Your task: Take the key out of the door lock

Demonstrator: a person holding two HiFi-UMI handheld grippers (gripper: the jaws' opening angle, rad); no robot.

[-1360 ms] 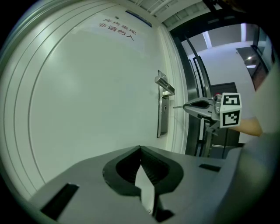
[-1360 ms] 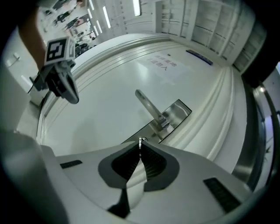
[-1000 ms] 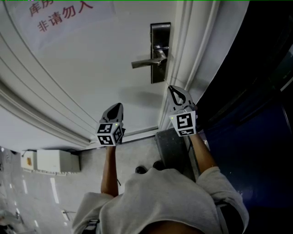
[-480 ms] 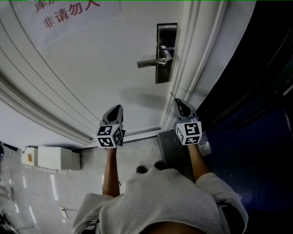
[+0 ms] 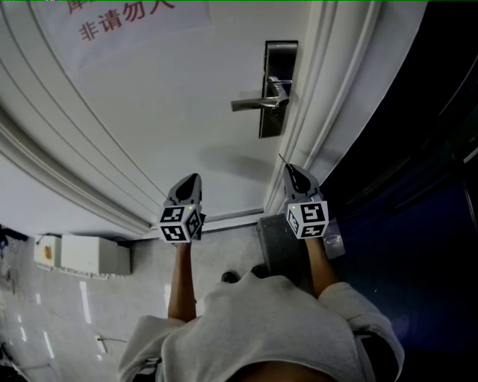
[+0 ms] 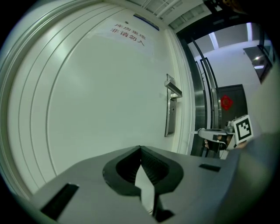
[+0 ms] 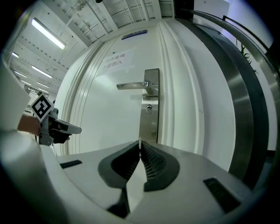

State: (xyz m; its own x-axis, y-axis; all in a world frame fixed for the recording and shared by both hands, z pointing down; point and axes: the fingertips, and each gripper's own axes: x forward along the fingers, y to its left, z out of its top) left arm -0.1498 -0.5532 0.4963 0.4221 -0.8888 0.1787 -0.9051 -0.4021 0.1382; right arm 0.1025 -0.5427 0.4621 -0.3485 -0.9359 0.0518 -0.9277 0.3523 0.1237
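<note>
While the white door (image 5: 172, 119) stands closed ahead, open room lies in front of its flat face, edged on the right by the ribbed door frame (image 5: 332, 97) and past it by a dark blue panel (image 5: 422, 224). The right gripper (image 5: 290, 168) hangs below the steel lock plate (image 5: 278, 56), near the frame's edge, its jaws pinched together on the key (image 5: 282, 158), which shows in the right gripper view as a thin metal sliver at the tips and is clear of the keyhole (image 7: 149, 108). The left gripper (image 5: 196, 177) is held level beside it, well apart to the left, its jaws closed with nothing between them. Against a second ago, the right gripper has dropped away from the plate's lower end, so that a stretch of bare door now separates them; the left gripper sits much where it was. The lever handle (image 5: 254, 104) juts leftward from the plate, above both grippers. A paper sign (image 5: 127, 19) with red characters is stuck high on the door, a white box (image 5: 82, 257) lies on the floor to the left, and a dark grey block (image 5: 278, 242) sits at the frame's foot under the right forearm.
</note>
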